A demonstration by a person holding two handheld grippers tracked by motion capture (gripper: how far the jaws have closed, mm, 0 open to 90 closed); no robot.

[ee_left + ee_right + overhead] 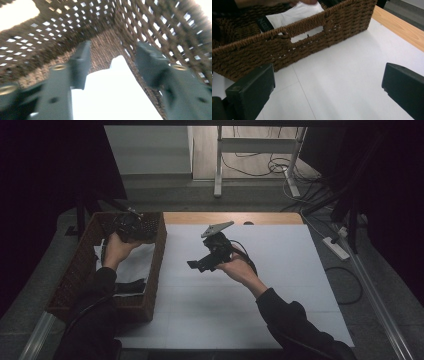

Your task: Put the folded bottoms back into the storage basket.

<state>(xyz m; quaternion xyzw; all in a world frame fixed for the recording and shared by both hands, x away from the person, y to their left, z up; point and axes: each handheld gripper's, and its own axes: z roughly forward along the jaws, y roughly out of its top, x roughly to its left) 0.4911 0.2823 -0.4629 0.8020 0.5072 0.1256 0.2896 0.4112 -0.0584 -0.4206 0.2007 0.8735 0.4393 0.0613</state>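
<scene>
the white cloth [134,262] lies in the basket [158,251] at the desk's [280,285] left edge, a dark item [129,286] beside it, so unloading looks barely begun. left tongs [131,226] reach inside the basket, jaws apart and empty. right tongs [199,265] hover over the bare desk, jaws wide apart.

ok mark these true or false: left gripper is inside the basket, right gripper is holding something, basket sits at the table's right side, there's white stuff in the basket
1. The left gripper is inside the wicker basket. True.
2. The right gripper grips something. False: its jaws stand open and empty above the white table cover.
3. The basket sits at the table's right side. False: it sits at the left.
4. White material lies in the basket. True.
</scene>
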